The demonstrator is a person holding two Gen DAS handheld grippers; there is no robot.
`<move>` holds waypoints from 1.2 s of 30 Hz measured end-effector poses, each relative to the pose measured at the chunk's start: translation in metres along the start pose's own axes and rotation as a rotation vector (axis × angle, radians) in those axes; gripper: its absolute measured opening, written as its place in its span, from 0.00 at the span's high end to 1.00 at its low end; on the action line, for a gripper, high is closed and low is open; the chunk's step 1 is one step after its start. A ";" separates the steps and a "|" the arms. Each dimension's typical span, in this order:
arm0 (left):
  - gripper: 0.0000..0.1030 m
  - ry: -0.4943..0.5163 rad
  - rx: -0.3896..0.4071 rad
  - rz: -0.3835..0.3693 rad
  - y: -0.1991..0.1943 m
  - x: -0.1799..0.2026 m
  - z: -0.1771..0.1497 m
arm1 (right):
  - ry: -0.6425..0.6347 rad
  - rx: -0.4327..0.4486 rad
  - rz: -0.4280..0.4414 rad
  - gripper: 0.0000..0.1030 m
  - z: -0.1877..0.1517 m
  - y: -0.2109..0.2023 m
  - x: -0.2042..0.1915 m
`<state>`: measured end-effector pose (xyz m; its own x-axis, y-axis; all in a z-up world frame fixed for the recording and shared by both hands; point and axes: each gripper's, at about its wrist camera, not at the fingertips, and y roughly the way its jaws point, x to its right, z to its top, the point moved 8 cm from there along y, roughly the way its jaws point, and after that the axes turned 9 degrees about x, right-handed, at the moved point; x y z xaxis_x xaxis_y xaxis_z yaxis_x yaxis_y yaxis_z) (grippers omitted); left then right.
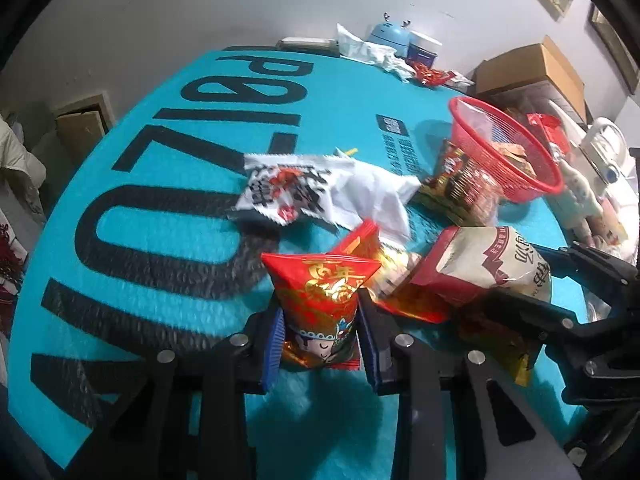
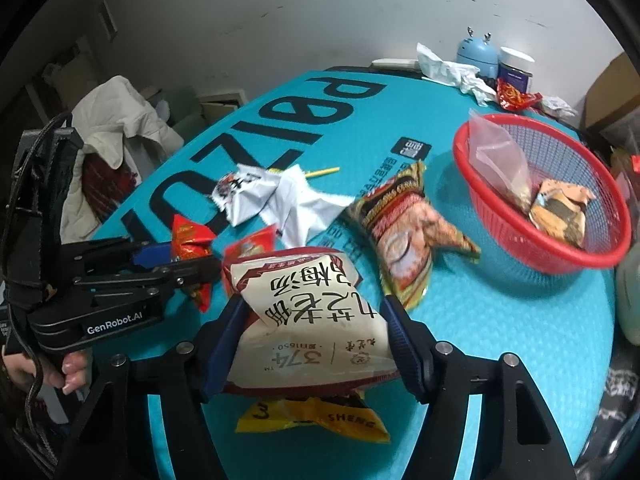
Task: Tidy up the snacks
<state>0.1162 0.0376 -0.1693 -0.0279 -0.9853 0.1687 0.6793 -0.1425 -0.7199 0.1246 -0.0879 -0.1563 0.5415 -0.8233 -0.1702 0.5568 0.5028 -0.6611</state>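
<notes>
My left gripper (image 1: 320, 320) is shut on a small red snack packet (image 1: 320, 300) with gold print and a cartoon face, held above the teal table (image 1: 160, 220). It also shows in the right wrist view (image 2: 188, 240). My right gripper (image 2: 312, 332) is shut on a beige and red bag (image 2: 308, 312) with large black characters; the bag also shows in the left wrist view (image 1: 488, 264). A red mesh basket (image 2: 560, 256) at the right holds a clear bag (image 2: 500, 160) and an orange packet (image 2: 560, 212).
A noodle packet (image 2: 404, 224) lies beside the basket. A white wrapper (image 2: 280, 196) and crumpled paper lie mid-table. A yellow packet (image 2: 312, 416) lies under the beige bag. A blue gadget (image 2: 478, 56), jar and tissues stand at the far edge. A cardboard box (image 1: 536, 72) is at the right.
</notes>
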 end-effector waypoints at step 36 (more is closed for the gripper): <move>0.69 -0.010 -0.031 -0.023 -0.037 0.012 -0.042 | -0.053 -0.060 0.039 0.41 -0.038 -0.010 -0.029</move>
<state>0.0604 0.0271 -0.1688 -0.0361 -0.9808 0.1917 0.6552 -0.1681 -0.7365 0.0794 -0.0793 -0.1728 0.5951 -0.7878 -0.1587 0.4973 0.5162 -0.6974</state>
